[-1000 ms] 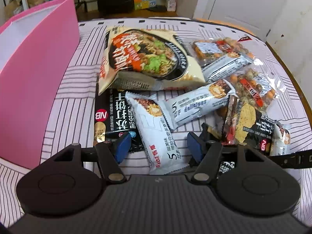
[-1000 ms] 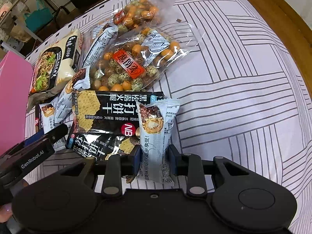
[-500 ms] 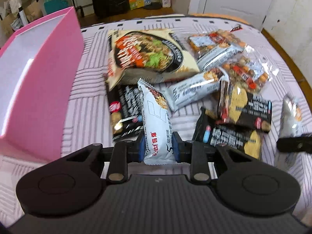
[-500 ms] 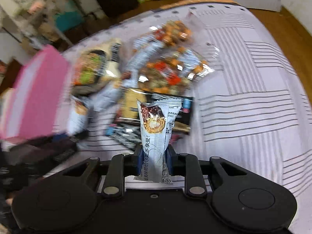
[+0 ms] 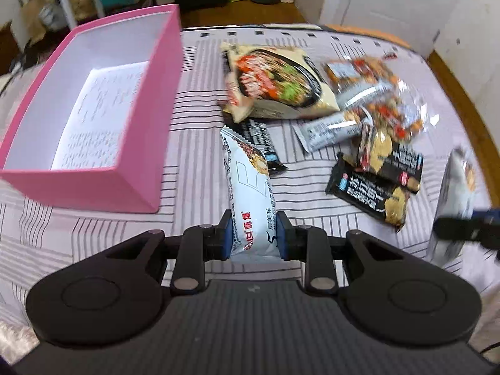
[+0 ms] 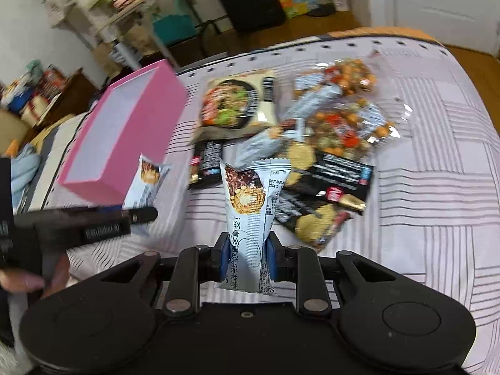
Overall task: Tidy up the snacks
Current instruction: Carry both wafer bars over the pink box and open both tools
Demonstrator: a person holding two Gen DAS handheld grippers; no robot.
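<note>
Left wrist view: the left claw point(image 5: 253, 237) is clamped on one white snack bar point(image 5: 248, 193), lifted above the striped bed cover point(image 5: 193, 187). One pink box point(image 5: 93, 100) sits open to its left, with only a printed sheet on its floor. Four kinds of packets lie loose: one noodle bag point(image 5: 275, 84), two clear bags of coated nuts point(image 5: 387, 106), three black cracker packs point(image 5: 375, 181), and one grey bar point(image 5: 331, 128). In the right wrist view, the right claw point(image 6: 247, 256) grips a second white bar point(image 6: 250, 215), held upright above the cover.
</note>
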